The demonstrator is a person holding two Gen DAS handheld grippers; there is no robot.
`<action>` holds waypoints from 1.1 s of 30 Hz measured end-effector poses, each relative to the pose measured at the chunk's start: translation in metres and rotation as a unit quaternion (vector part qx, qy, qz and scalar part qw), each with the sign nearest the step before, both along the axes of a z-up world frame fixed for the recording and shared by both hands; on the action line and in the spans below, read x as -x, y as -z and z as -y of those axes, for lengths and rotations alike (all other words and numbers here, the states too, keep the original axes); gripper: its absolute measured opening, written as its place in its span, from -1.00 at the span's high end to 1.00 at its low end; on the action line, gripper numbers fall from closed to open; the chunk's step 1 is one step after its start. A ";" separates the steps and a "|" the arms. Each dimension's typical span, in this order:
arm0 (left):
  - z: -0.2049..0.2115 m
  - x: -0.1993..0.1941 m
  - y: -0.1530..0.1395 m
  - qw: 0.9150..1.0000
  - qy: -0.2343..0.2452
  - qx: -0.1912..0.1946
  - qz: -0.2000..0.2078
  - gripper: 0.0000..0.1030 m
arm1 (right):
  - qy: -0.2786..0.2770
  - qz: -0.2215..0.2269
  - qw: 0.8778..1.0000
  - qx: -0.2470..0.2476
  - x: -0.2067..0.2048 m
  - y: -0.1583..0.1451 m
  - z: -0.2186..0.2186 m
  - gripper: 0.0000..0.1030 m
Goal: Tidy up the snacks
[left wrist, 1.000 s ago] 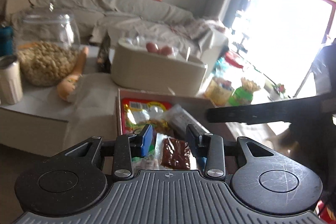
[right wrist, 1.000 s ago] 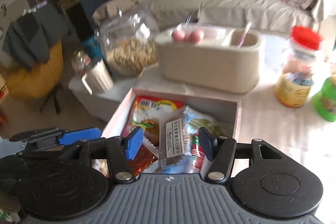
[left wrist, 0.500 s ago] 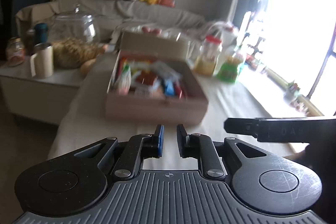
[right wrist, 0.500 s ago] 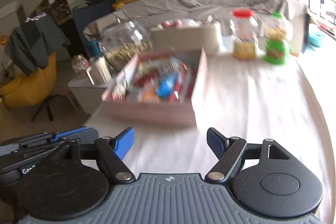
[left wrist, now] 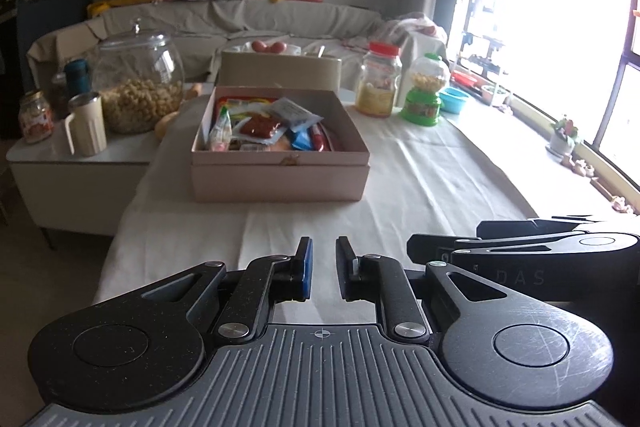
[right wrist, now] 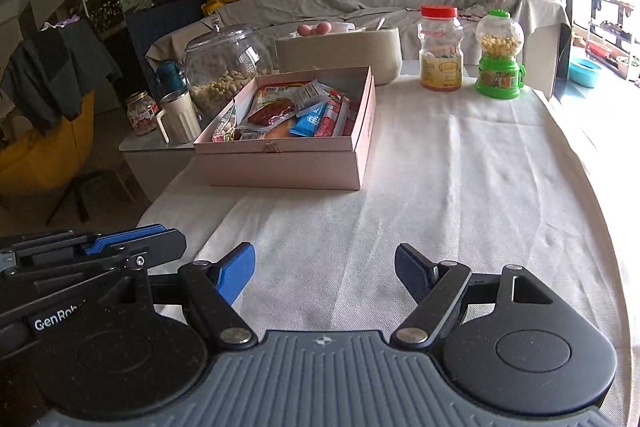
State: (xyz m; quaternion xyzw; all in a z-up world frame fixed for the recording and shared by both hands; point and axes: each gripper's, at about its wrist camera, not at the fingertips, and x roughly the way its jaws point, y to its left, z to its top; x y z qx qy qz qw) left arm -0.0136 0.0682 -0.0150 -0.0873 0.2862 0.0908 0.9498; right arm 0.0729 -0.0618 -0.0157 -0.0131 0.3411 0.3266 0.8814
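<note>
1. In the left wrist view the left claw (left wrist: pixel 322 269) sits low in the frame, its pads drawn nearly together with only a thin slit between them and nothing in it: clenched on nothing.
2. In the right wrist view the right claw (right wrist: pixel 324 269) is released, its blue pads spread wide over bare cloth, holding nothing.
3. The snacks (left wrist: pixel 266 131) lie heaped in the pink box (left wrist: pixel 280 181), which stands in the centre of the left view (centre left in the right view) on the cloth-covered tabletop (right wrist: pixel 460 187), well ahead of both claws.
4. No packet lies loose on the cloth that I can see, so I judge the packing step done or nearly so, with both claws back from the box.
5. If more sorting is wanted, the next move calls for a reach forward to the box rim, and the left claw must part its pads first.
6. The red-capped jar (right wrist: pixel 440 49) and green dispenser (right wrist: pixel 499 61) stand upper right, apart from the box.
</note>
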 end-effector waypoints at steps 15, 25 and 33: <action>-0.002 0.006 -0.003 1.000 0.002 0.007 0.009 0.67 | -0.004 0.015 1.000 0.002 0.008 -0.005 -0.002 -0.52; -0.002 0.006 -0.004 1.000 0.006 0.014 0.007 0.68 | -0.005 0.013 1.000 0.003 0.010 -0.004 -0.003 -0.53; -0.002 0.007 -0.004 1.000 0.008 0.014 0.007 0.68 | -0.004 0.014 1.000 0.002 0.012 -0.004 -0.003 -0.54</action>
